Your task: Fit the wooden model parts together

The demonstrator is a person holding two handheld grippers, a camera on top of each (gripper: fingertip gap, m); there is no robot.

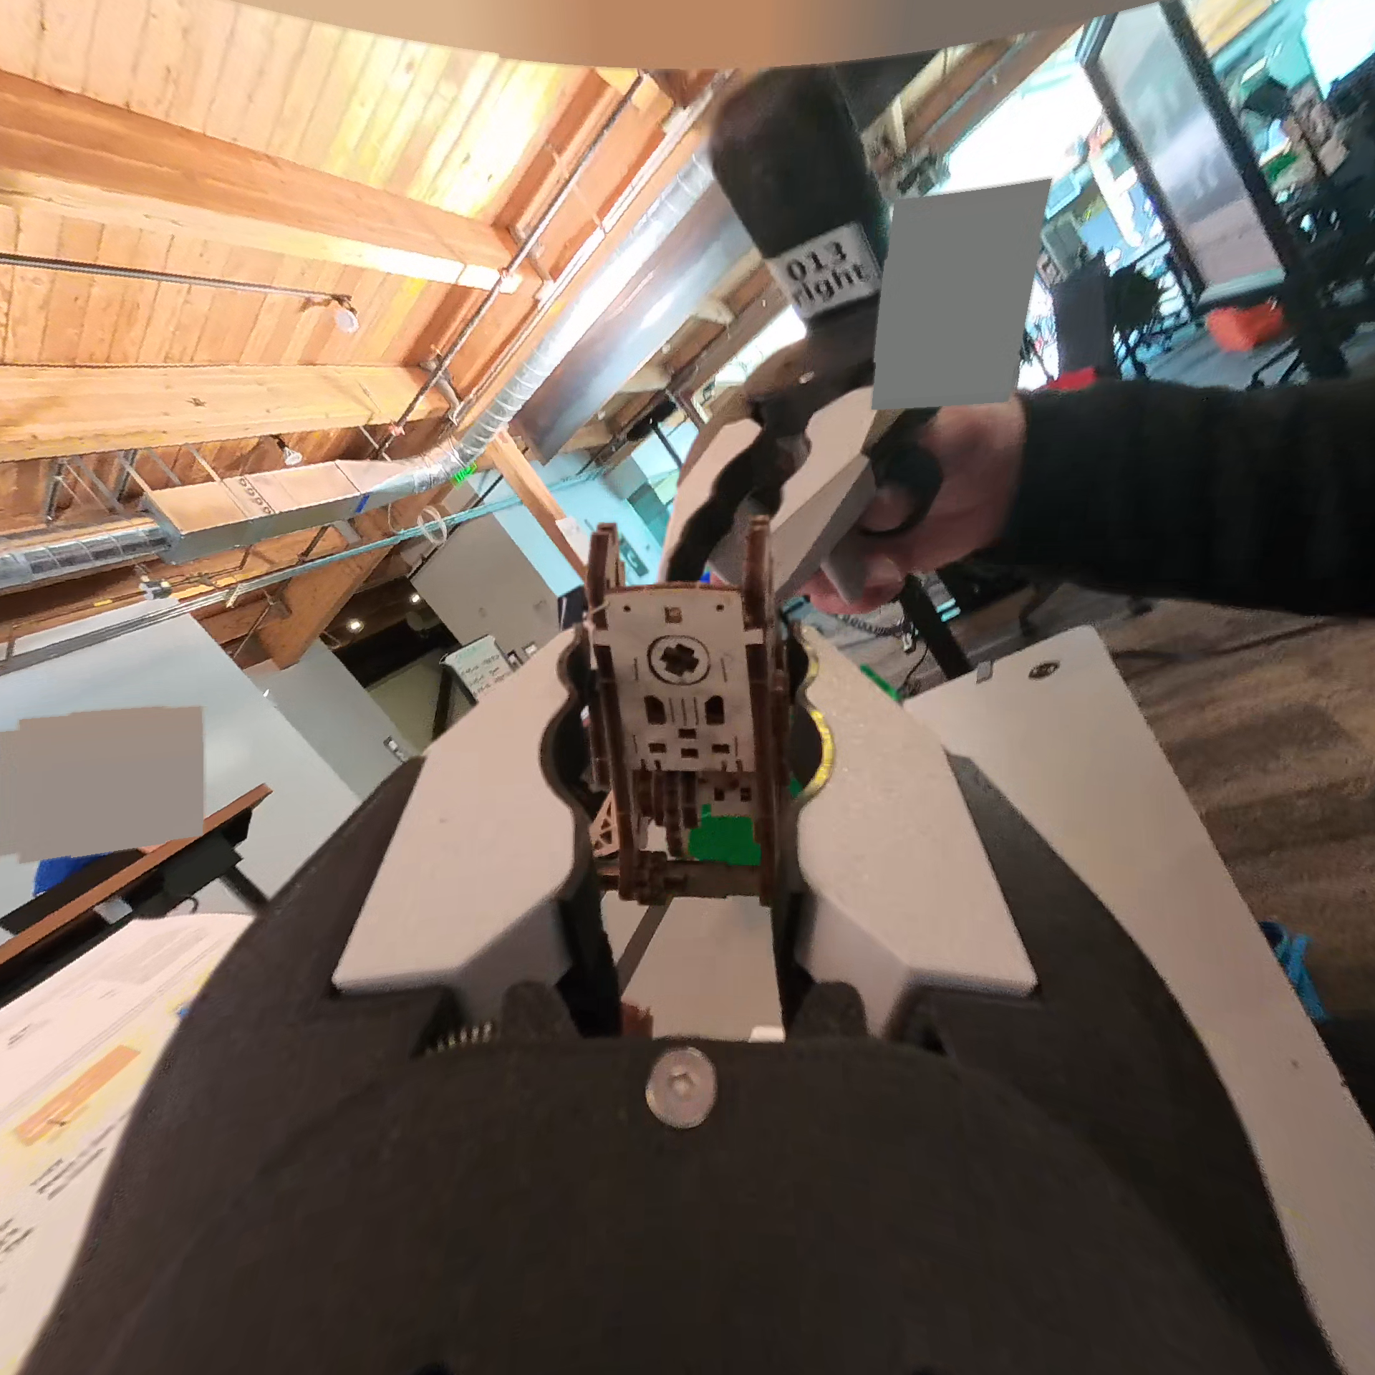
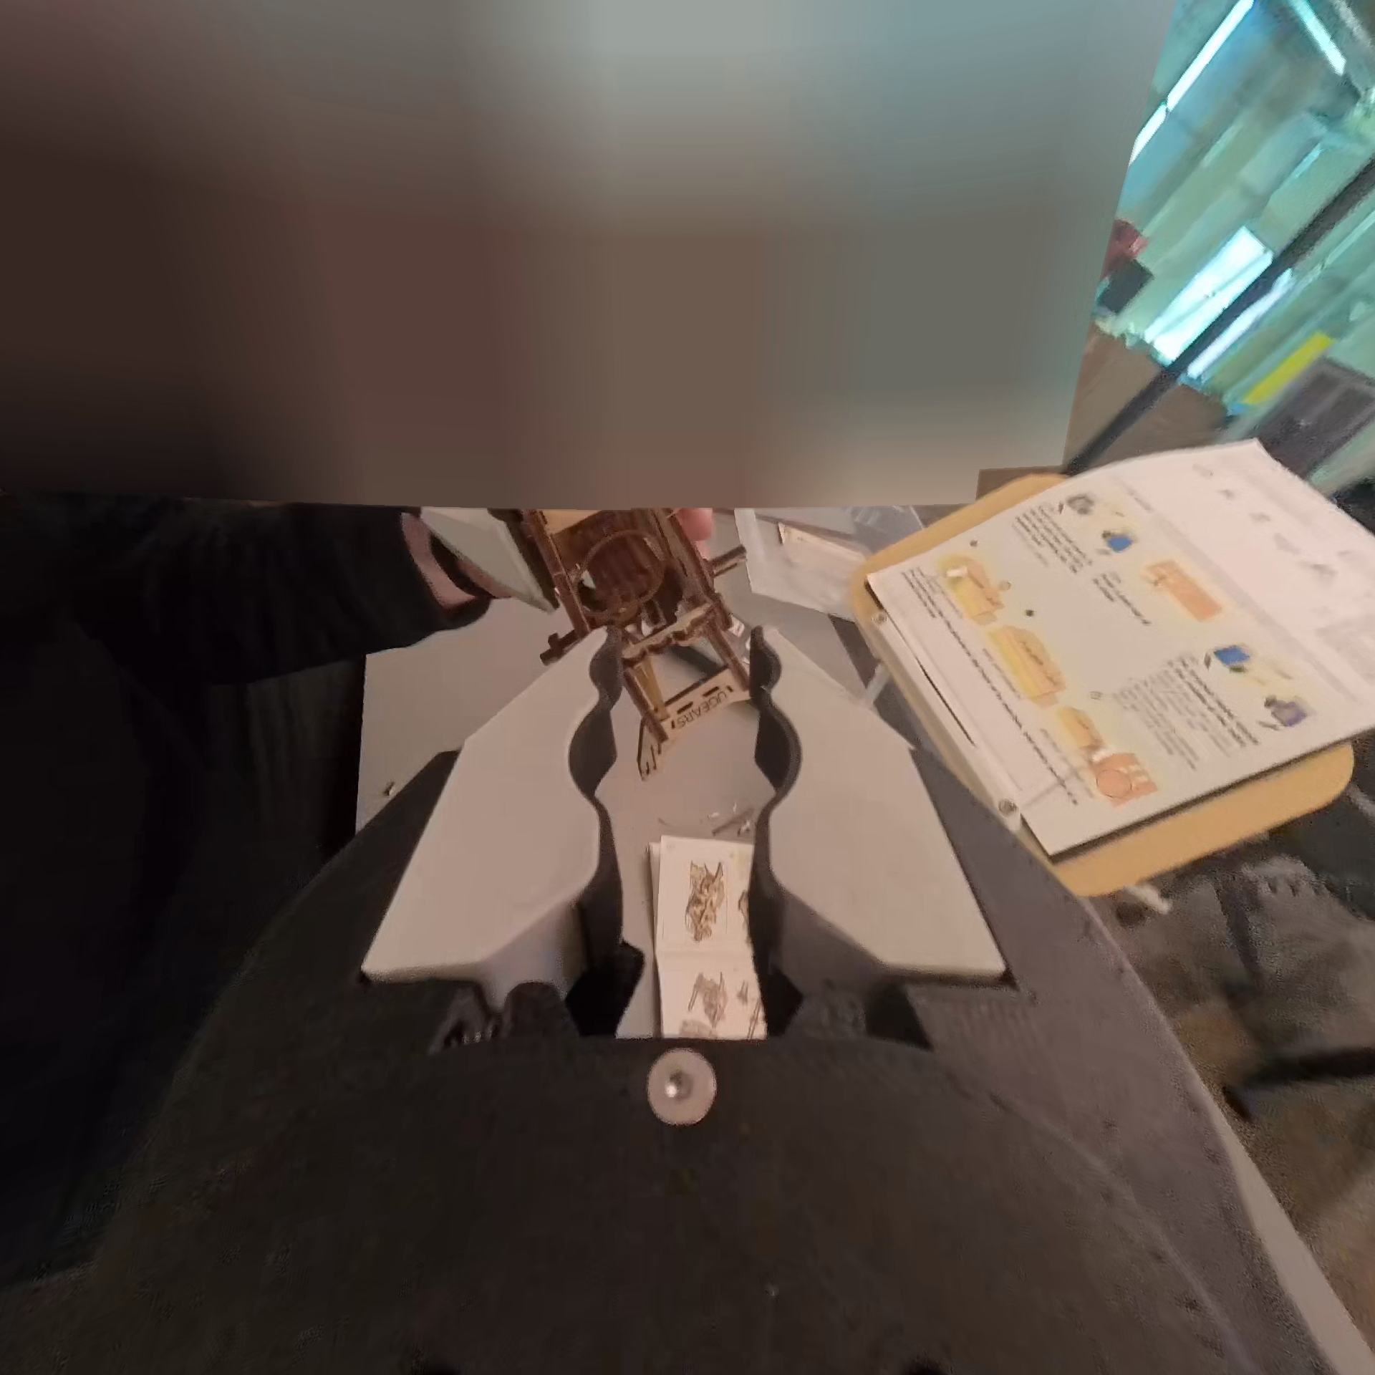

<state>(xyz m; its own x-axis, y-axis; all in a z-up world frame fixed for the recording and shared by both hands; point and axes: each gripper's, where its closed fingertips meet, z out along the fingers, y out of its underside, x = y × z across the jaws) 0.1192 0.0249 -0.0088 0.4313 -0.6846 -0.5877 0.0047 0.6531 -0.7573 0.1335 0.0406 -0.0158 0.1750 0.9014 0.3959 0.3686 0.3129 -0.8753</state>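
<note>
The left gripper (image 1: 684, 714) has its jaws clenched on the brown laser-cut wooden model (image 1: 688, 722), whose pale slotted plate faces the camera at the centre of the left wrist view, both grey fingers (image 1: 491, 811) pressing its dark side frames. In the right wrist view the same model (image 2: 640, 617) hangs at upper centre, its narrow lower frame reaching between the right gripper (image 2: 684, 662); whether those jaws press on it or merely flank it, I cannot tell. Below lies the grey worktop (image 2: 417, 707), with a small printed booklet (image 2: 707, 930) on it, and at right an illustrated instruction sheet (image 2: 1116, 640) on a tan board (image 2: 1190, 841).
</note>
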